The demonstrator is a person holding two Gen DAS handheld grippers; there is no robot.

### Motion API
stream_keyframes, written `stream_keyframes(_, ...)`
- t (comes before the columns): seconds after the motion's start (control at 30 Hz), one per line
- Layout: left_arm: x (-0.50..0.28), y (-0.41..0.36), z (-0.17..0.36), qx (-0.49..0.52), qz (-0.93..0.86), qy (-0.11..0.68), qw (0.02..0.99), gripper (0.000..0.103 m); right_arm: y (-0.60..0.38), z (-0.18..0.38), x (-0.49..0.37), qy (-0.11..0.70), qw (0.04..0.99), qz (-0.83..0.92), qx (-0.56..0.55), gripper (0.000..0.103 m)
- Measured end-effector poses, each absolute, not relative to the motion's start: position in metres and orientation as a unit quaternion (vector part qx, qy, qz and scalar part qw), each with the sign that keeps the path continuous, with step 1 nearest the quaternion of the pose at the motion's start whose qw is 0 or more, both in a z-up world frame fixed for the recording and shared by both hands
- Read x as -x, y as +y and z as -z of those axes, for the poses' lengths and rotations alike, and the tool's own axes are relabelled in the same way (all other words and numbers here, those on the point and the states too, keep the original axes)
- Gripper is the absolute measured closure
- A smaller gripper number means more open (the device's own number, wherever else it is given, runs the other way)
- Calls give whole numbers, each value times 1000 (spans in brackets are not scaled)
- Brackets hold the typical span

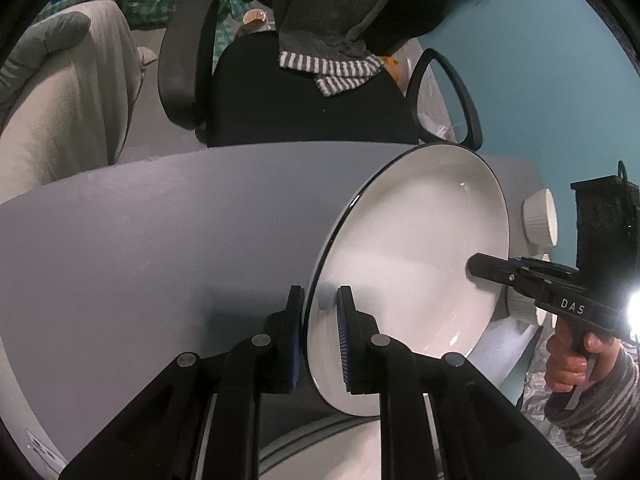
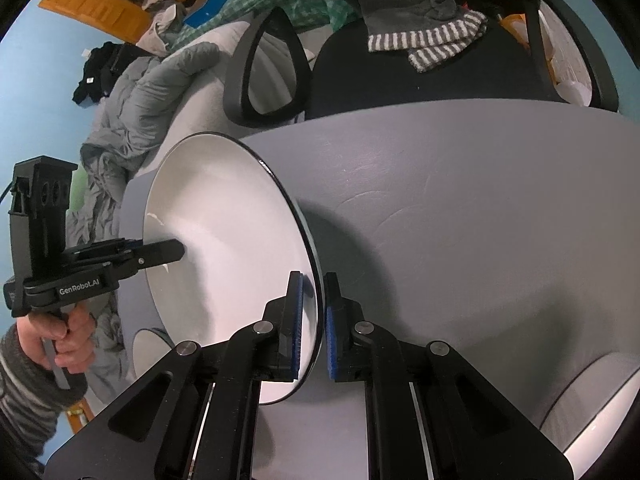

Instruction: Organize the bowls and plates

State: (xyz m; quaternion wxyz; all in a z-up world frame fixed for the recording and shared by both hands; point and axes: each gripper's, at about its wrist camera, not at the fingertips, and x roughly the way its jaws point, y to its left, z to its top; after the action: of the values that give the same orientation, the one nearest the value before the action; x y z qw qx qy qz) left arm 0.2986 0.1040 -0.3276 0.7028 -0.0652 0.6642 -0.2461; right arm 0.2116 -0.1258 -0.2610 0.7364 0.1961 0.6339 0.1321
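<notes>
A large white plate [image 1: 420, 240] with a thin black rim hangs tilted above the grey table [image 1: 140, 240], held at opposite edges. My left gripper [image 1: 320, 294] is shut on its near rim, one blue pad on each face. Across the plate, my right gripper [image 1: 486, 270] clamps the far edge, with a hand on its handle. In the right wrist view the same plate [image 2: 224, 220] stands on edge, with my right gripper [image 2: 316, 280] shut on its rim and my left gripper [image 2: 176, 250] gripping the opposite side.
Two white ribbed ramekins [image 1: 540, 216] [image 1: 520, 308] sit behind the plate. Another white plate [image 2: 600, 420] lies at the table's lower right, and a further one [image 2: 148, 348] lies below the lifted plate. A black office chair [image 2: 400, 80] with draped clothing stands at the far edge.
</notes>
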Motion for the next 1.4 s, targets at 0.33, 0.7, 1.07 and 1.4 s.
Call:
stream_keyframes(0.33,-298,98,310,54,250,653,713,88,-130,249,-203,621,744,-125,-210,93)
stream_keyframes(0.7,-274,115,295,50,241,653,716,88,-119,236,-190,621,745,-143,-200,93)
stream_keyframes(1.07,-227,151,282,68,214,648,728,88,-87,230,-164,623,740,-171,-185,93)
stream_keyframes(1.4,-180,184,288,89,194,650,729,88,-55,232,-131,633,732,-190,-165,93)
